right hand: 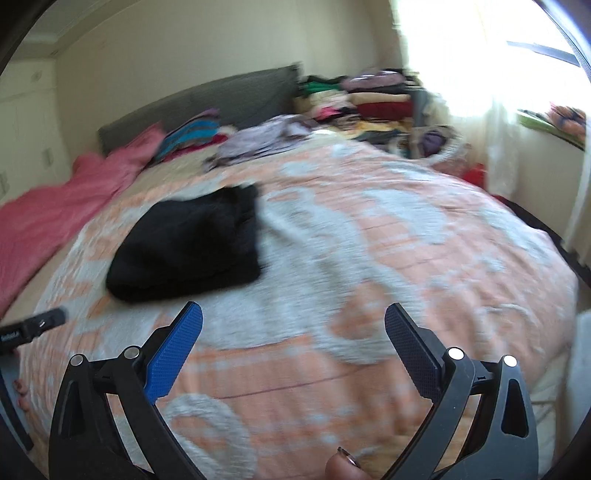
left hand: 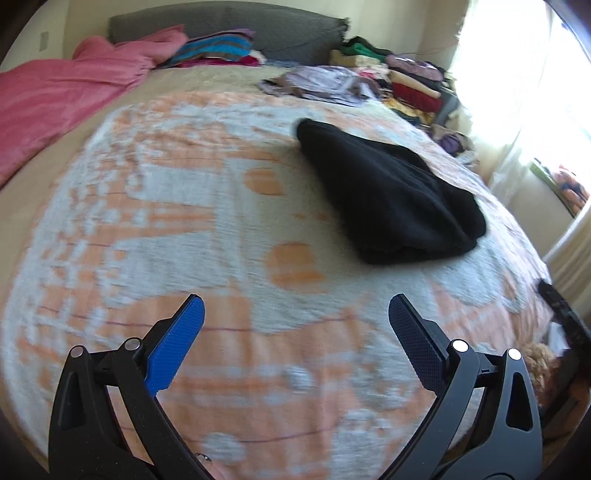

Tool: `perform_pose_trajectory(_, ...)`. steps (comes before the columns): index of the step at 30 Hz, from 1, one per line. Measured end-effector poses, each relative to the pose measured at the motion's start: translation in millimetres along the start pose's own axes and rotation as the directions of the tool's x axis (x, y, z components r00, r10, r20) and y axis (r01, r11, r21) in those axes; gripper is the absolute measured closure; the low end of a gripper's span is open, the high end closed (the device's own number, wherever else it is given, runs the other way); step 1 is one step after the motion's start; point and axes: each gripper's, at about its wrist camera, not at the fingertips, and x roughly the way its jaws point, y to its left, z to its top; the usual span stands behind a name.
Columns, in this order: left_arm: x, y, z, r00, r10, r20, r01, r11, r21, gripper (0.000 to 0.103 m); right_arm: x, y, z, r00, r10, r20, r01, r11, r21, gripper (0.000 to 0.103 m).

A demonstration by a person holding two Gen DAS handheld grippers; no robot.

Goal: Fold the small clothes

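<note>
A black garment (left hand: 388,192) lies folded into a compact bundle on the orange and white bedspread (left hand: 184,229). It also shows in the right wrist view (right hand: 192,243). My left gripper (left hand: 295,314) is open and empty, held above the bedspread, near and to the left of the garment. My right gripper (right hand: 293,321) is open and empty, held above the bedspread, near and to the right of the garment. The tip of the left gripper (right hand: 33,326) shows at the left edge of the right wrist view.
A pink blanket (left hand: 55,99) lies along the left of the bed. Stacks of folded clothes (left hand: 218,50) sit by the grey headboard (left hand: 288,33). A greyish pile of clothes (left hand: 321,85) lies at the far middle. Colourful clothing stacks (left hand: 410,77) stand by the bright window.
</note>
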Motion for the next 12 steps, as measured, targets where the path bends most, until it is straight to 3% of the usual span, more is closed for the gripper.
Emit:
perform_pose_trajectory(3,-15.5,49.1,17.6,0.996,0.083,0.039,-0.080,0.995,-0.059,0.009,-19.9,-56.0,9.8,0.991,-0.133,0.020,0.130,0.984,0.122,0.005)
perform_pose_trajectory(5,-25.9,98.6,30.2,0.988,0.148,0.030,-0.143,0.980,-0.136,0.009,-30.6,-100.2,11.9,0.969,-0.245,0.009,0.238,0.951,0.199,0.005)
perform_pose_trajectory(6,-32.0,131.9,37.6,0.979,0.201,0.025,-0.193,0.965,-0.178,0.009,-37.4,-132.9,11.0,0.935,-0.353,-0.008,0.345,0.909,0.235,0.005)
perform_pose_trajectory(8,-39.3,187.1,47.7,0.949,0.316,0.012,-0.306,0.926,-0.221,0.009,-44.0,-184.7,5.9,0.867,-0.494,-0.064,0.491,0.826,0.275,0.005)
perform_pose_trajectory(9,-42.5,224.4,52.4,0.921,0.390,-0.012,-0.380,0.889,-0.256,0.009,-46.7,-228.1,-0.3,0.801,-0.584,-0.133,0.594,0.746,0.301,0.005)
perform_pose_trajectory(11,-46.2,290.2,57.7,0.879,0.470,-0.081,-0.468,0.818,-0.335,0.009,-50.4,-282.2,-10.4,0.717,-0.662,-0.217,0.692,0.642,0.329,0.005)
perform_pose_trajectory(12,-49.0,327.3,58.7,0.850,0.513,-0.119,-0.516,0.767,-0.381,0.009,-54.0,-317.5,-18.2,0.652,-0.708,-0.271,0.753,0.564,0.339,0.005)
